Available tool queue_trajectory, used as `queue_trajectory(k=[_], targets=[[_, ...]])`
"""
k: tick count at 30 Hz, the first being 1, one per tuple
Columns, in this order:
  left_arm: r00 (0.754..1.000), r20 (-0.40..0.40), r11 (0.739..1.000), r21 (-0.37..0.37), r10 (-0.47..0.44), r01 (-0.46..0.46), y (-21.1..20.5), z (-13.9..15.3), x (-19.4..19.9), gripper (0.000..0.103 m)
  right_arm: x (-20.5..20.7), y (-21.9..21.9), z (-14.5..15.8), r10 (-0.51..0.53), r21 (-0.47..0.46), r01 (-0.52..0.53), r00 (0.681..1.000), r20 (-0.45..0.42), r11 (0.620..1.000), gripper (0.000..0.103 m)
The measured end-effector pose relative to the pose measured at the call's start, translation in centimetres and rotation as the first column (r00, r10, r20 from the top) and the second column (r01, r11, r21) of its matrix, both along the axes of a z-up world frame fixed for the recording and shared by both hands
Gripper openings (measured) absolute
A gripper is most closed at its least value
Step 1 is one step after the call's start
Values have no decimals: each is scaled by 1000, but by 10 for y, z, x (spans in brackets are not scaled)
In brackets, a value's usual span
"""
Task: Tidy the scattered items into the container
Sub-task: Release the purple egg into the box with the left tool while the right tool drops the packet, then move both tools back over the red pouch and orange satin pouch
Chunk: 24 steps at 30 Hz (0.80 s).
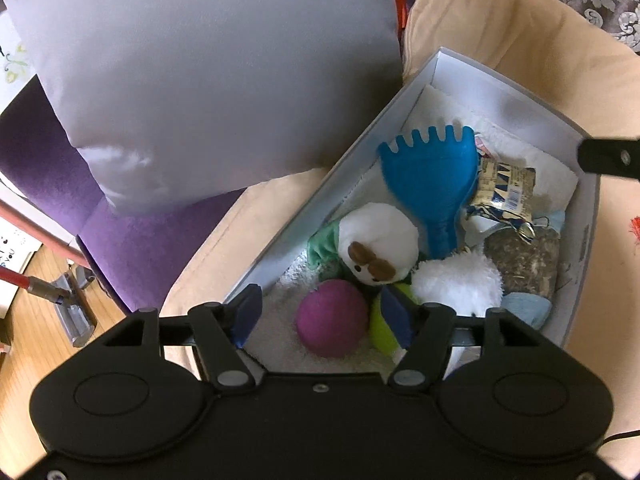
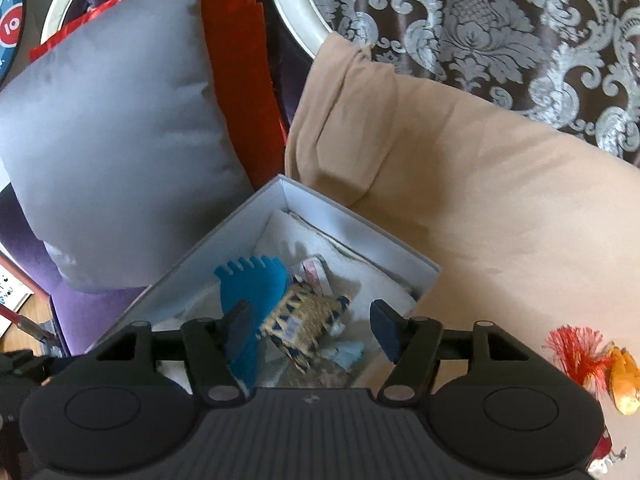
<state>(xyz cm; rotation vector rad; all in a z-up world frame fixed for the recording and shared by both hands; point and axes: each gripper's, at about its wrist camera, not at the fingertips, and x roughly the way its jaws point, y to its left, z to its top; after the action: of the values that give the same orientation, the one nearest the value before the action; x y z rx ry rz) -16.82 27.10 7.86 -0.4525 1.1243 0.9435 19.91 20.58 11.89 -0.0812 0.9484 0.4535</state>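
- Left gripper [image 1: 322, 318]: nearest the lens, over the box's near end; jaws stand apart with nothing clamped. Between the blue pads lie a purple ball [image 1: 332, 322] and, against the right pad, a yellow-green ball [image 1: 382, 330], both resting on the towel lining.
- Box [image 1: 340, 168]: white, open-topped, sitting on a beige cushion [image 1: 520, 40]; long axis runs from lower left to upper right in the left view.
- Contents: blue rake [image 1: 430, 184], tines toward the far end, handle toward the gripper; white plush [image 1: 376, 246]; white fluffy ball [image 1: 458, 284]; patterned pouch [image 1: 504, 190], its print illegible.
- Right gripper [image 2: 312, 330]: jaws apart, empty; the pouch lies in the box below the gap, touching neither pad.
- Surroundings: grey pillow [image 1: 200, 80]; red-tasselled toy [image 2: 580, 354] outside the box; "10" legible on a disc [image 2: 10, 26].
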Motion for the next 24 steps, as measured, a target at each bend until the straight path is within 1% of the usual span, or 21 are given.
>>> queue_trajectory(k=[4,8,10,11,13,15,17,20,22,24], targets=[[1000,23,1000,-3,-10,10,-13,9,0,63,-18,-28,1,-34,1,34,999,0,999,65],[997,68,999,-15,-33,34,-34,23,2,64,-46,-73,-2,-100,12,100,995,-9,995,66],[994,89,998,-19,-56,58,-50,28,6,66,-63,-102,-8,-153,1,153,988,-10,988,68],[992,100,997,-21,-74,77,-59,31,9,69,-73,-118,-12,-186,-9,185,983,-15,983,69],[987,112,993,-24,-115,118,-79,33,19,69,-93,-155,-25,-257,-20,257,965,-41,966,69],[979,113,985,-30,-167,171,-101,31,31,69,-112,-193,-40,-337,-28,336,938,-80,942,69],[970,108,974,-38,-217,222,-124,26,45,69,-133,-234,-56,-421,-44,419,899,-117,907,69],[950,114,953,-54,-291,298,-162,16,67,69,-162,-290,-81,-537,-87,530,827,-166,843,69],[935,118,935,-77,-335,345,-186,7,82,70,-180,-323,-96,-600,-116,590,776,-193,799,69],[919,113,917,-93,-377,387,-209,-2,99,70,-195,-349,-109,-645,-136,632,734,-213,763,69]])
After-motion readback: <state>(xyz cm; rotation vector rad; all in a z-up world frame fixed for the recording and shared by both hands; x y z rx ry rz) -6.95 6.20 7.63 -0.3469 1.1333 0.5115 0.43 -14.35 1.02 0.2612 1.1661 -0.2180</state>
